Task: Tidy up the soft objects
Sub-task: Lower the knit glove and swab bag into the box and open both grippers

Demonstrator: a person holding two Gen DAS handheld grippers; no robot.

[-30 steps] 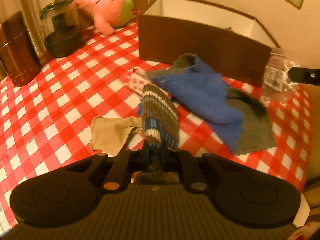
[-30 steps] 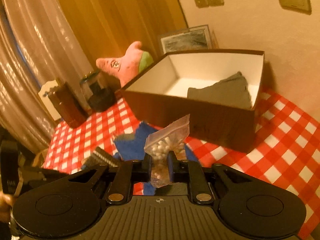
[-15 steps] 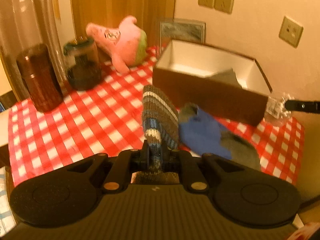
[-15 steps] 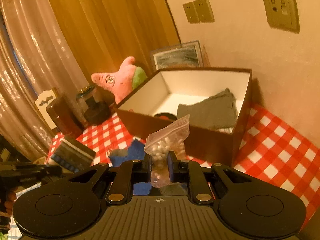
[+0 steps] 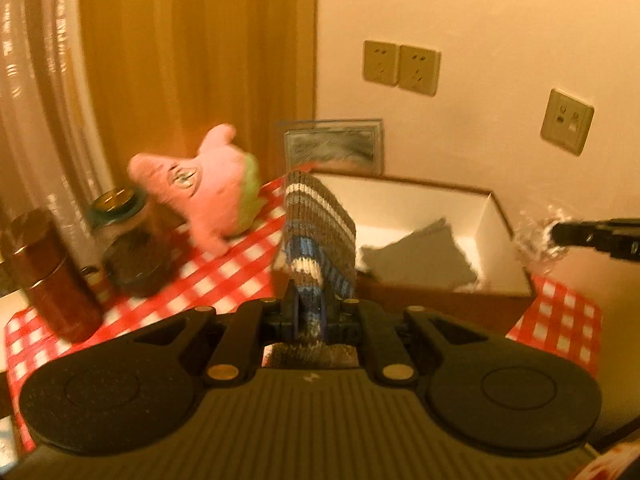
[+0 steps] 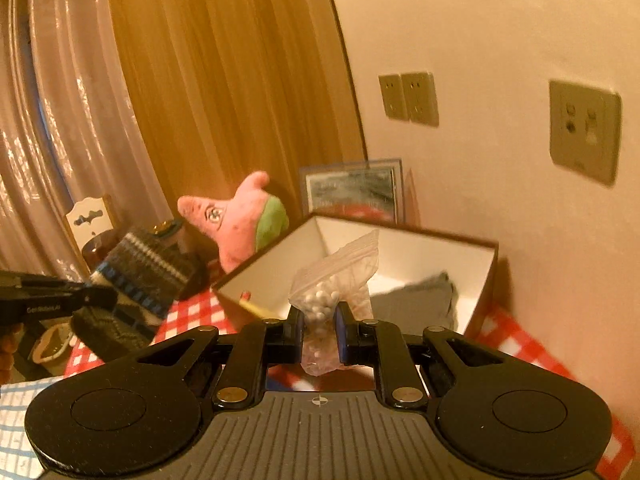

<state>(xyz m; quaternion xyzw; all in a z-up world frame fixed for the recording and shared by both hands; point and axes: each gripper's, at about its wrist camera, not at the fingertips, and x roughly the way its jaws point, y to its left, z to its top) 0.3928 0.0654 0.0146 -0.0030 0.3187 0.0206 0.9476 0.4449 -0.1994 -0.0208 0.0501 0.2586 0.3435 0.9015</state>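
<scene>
My left gripper is shut on a striped knitted sock and holds it in the air before the brown box. The sock also shows in the right wrist view. My right gripper is shut on a clear bag of white beads, held above the near wall of the box. A grey cloth lies inside the white-lined box, also seen in the right wrist view. A pink plush star lies left of the box.
A glass jar and a brown tumbler stand at the left on the red checked tablecloth. A framed picture leans on the wall behind the box. Wall sockets are above. Curtains hang at the left.
Both grippers have risen and moved toward the box with their loads. The blue and grey cloths on the table have dropped out of view.
</scene>
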